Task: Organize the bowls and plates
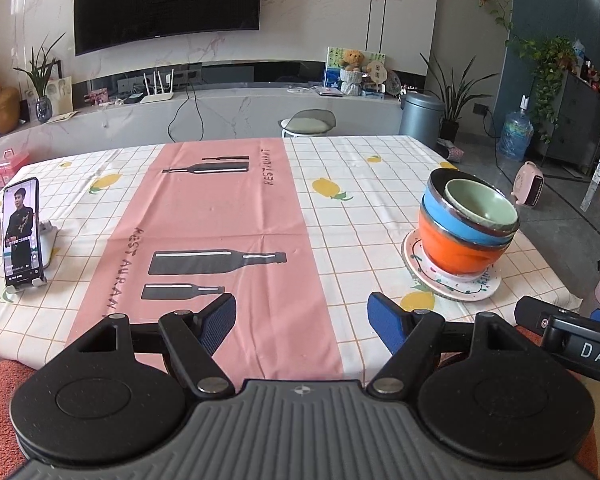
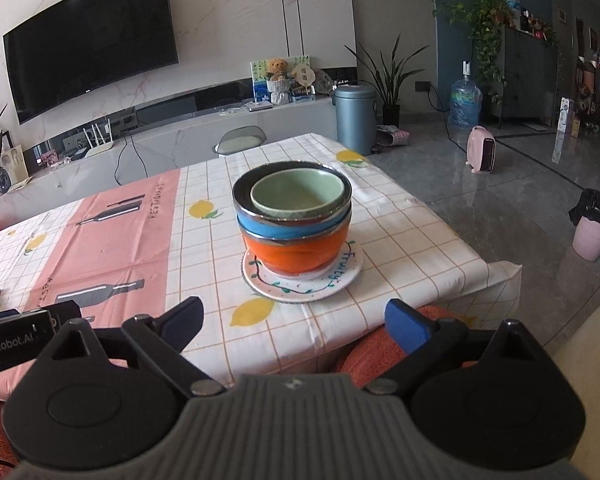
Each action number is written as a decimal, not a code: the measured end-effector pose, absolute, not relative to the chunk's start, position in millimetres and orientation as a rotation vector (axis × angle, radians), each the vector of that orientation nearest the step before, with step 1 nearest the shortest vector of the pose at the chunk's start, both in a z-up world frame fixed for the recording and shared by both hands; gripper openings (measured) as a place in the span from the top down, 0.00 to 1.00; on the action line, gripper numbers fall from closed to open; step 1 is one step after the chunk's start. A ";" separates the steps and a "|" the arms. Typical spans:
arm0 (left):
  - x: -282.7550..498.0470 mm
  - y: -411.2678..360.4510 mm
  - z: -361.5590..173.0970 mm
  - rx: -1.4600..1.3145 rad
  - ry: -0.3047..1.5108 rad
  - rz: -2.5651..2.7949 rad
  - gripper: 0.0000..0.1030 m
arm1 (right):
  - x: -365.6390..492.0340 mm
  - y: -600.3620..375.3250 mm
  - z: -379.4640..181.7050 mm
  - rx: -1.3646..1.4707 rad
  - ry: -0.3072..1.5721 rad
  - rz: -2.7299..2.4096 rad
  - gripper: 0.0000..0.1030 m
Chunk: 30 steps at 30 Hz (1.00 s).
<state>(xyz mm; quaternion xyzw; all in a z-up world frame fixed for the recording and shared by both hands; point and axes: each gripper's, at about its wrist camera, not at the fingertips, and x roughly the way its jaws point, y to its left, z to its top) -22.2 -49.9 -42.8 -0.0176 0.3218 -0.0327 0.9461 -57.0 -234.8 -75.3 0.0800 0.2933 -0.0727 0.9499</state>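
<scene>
A stack of bowls stands on a white plate (image 2: 332, 280) with a vine pattern, near the table's right front corner. An orange bowl (image 2: 296, 254) is at the bottom, a blue bowl (image 2: 284, 227) sits in it, and a small green bowl (image 2: 298, 194) is on top. The stack also shows at the right in the left wrist view: orange bowl (image 1: 456, 250), green bowl (image 1: 482, 206), plate (image 1: 452, 286). My left gripper (image 1: 302, 322) is open and empty over the pink cloth strip. My right gripper (image 2: 294, 320) is open and empty, just short of the plate.
A phone (image 1: 20, 236) on a stand plays video at the table's left edge. The table's right edge (image 2: 460, 240) drops to a tiled floor with a pink bin (image 2: 592, 232) and heater (image 2: 482, 150). A stool (image 1: 308, 122) stands behind the table.
</scene>
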 end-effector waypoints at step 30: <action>-27.6 -53.5 -43.7 -0.014 0.657 -0.081 0.15 | -57.5 -233.0 -81.7 0.172 0.619 -0.151 0.07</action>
